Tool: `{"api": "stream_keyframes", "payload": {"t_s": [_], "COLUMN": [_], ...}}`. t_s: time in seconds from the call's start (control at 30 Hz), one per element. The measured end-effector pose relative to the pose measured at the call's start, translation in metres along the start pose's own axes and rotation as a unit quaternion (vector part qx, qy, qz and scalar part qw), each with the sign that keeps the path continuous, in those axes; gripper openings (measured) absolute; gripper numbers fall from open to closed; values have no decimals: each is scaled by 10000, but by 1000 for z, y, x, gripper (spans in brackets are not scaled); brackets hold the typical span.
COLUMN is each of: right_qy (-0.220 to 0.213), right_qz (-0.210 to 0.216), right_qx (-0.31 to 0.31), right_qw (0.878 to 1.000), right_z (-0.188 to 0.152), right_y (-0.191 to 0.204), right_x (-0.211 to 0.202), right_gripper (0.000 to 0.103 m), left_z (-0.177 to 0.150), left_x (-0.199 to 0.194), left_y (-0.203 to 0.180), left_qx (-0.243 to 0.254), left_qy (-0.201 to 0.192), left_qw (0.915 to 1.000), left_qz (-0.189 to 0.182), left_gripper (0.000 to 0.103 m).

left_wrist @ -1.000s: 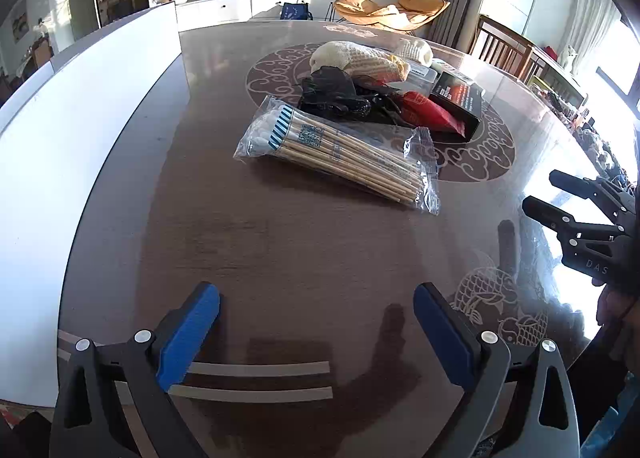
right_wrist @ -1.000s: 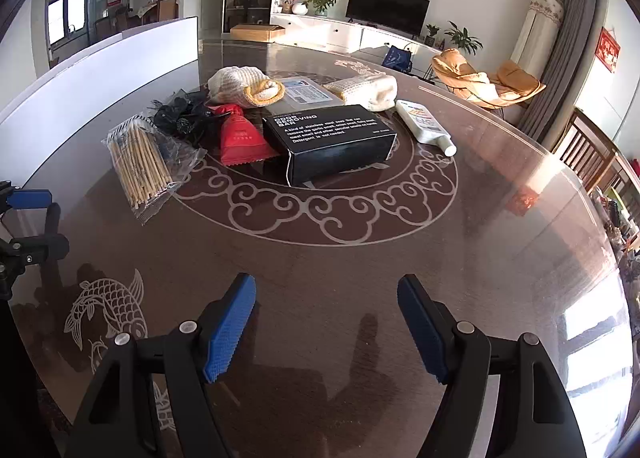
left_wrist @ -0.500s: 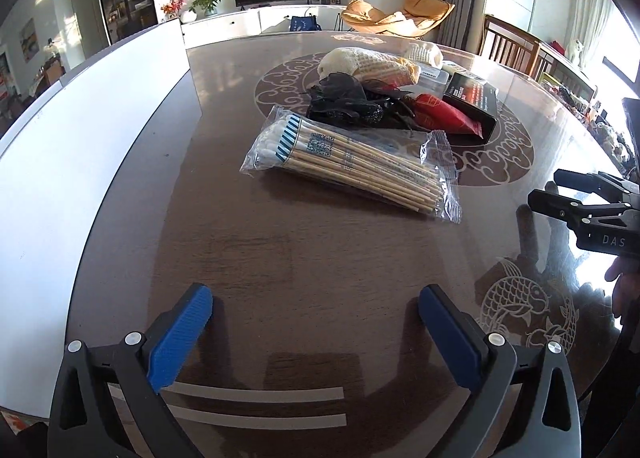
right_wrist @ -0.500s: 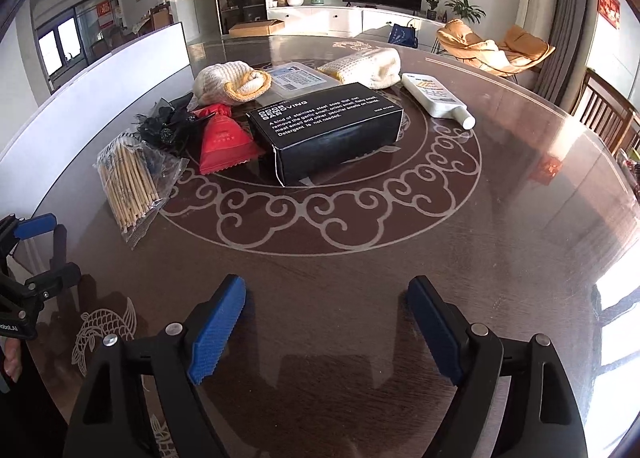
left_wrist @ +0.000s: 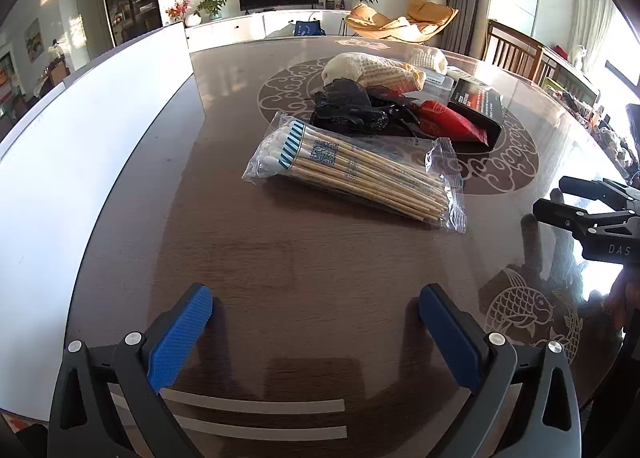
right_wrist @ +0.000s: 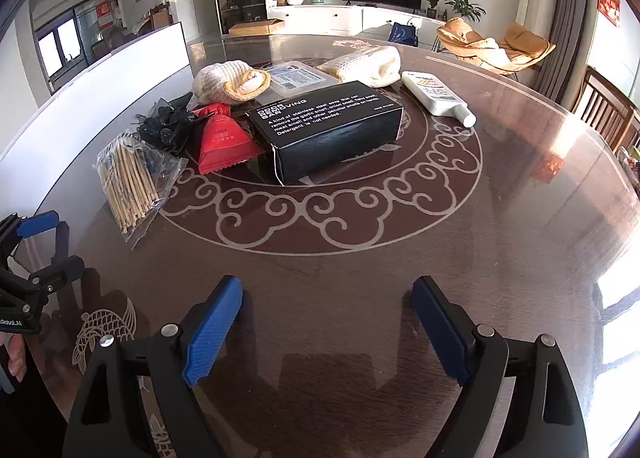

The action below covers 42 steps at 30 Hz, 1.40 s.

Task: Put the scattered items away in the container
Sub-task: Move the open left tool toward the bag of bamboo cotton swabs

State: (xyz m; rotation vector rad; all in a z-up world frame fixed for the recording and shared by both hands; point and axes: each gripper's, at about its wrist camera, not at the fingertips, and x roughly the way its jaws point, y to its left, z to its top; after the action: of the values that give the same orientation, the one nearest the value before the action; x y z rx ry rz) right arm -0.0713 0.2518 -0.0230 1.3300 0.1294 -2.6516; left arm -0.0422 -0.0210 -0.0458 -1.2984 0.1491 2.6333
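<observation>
A clear bag of wooden sticks lies on the round table. Behind it are a black hair clip, a red packet, a black box, two knitted cream items, a clear plastic container and a white tube. My left gripper is open and empty, short of the sticks. My right gripper is open and empty, in front of the black box.
The table is dark wood under glass with a scroll ring and fish motifs. A white board runs along its left edge. Wooden chairs stand at the right. Each gripper shows at the edge of the other's view.
Both grippers have moved forward and risen slightly toward the pile, so the items look nearer. The items themselves have not moved. Both jaws stay open.
</observation>
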Motion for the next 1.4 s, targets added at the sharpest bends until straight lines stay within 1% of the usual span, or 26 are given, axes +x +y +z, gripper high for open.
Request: {"api": "stream_keyframes", "payload": {"t_s": [0.7,0.8,0.87,1.03,1.1,1.13,1.2,1.27,1.33,1.4], "right_qy": [-2,-3,-2,-3,31,64,91,53,56,87], "right_qz": [-3,-3,-3,-1,168,347,731,979,1094,1155], "right_qx": [0,-1,-1,-20,-198,-444,-1019,-1363,-1466,-1340], "right_qw": [10000,10000,10000,10000,9997,9984,9921,9858,9831,9842], "right_z": [0,0,0,0,0,1,2,3,10,20], "right_y": [0,0,0,1,9,19,45,65,73,72], "right_x": [0,0,0,0,0,1,1,3,8,15], "right_gripper": [88,88,89,89,90,90,89,89,89,90], "left_z": [1,4,6,7,7,7,7,7,6,5], "left_x": [0,1,2,3,3,4,4,4,4,5], "left_y": [0,4,14,36,40,41,42,41,41,40], "left_qx": [8,122,38,-283,-344,-378,-407,-412,-406,-402], "left_qy": [-17,74,126,170,172,171,168,161,148,132], "left_qw": [10000,9998,9999,9993,9991,9989,9987,9987,9988,9988], "left_qz": [11,-106,-73,148,195,218,240,250,248,249], "left_gripper": [103,103,103,103,103,103,103,103,103,103]}}
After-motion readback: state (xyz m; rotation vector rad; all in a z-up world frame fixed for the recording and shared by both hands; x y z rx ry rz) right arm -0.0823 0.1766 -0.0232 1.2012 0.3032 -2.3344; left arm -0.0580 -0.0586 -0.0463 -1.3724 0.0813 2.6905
